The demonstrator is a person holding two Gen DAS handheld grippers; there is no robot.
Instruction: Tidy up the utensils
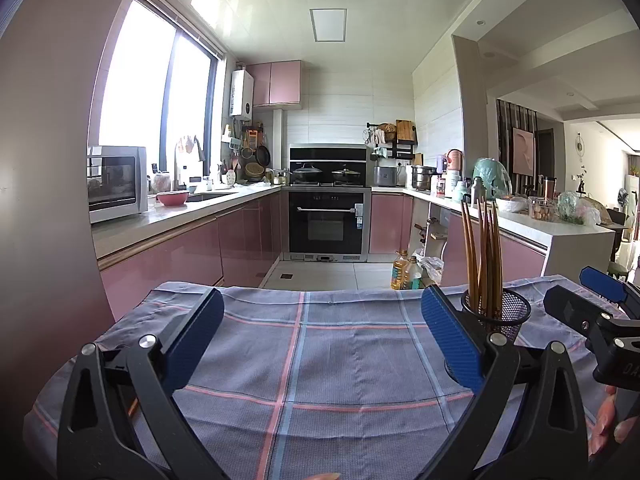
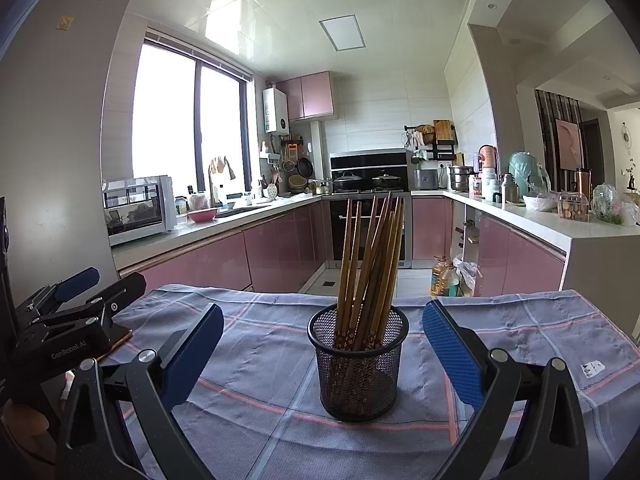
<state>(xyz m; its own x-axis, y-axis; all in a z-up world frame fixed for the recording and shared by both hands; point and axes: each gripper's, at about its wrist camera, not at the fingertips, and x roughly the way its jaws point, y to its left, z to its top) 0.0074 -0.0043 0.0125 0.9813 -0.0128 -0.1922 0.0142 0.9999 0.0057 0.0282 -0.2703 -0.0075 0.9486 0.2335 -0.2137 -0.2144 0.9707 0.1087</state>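
1. On the checked cloth stood a black mesh cup, upright, loaded with a bundle of wooden chopsticks, tips down, tops fanned and leaning slightly right.
2. My right gripper was spread wide, blue pads either side of the cup, not touching it. Nothing held.
3. From the right wrist view the cup sat dead centre between the fingers, toward the near half of the cloth.
4. My left gripper was also spread wide, empty, over bare cloth.
5. From the left wrist view the mesh cup and chopsticks sat just past my right-side pad, near the far edge of the cloth.
6. Right gripper showed at the right edge of the left view, beside the cup; fingertips of my hand visible below it.
7. Left gripper showed at the left edge of the right view, well apart from the cup.
8. Background: kitchen with pink cabinets, oven, window.
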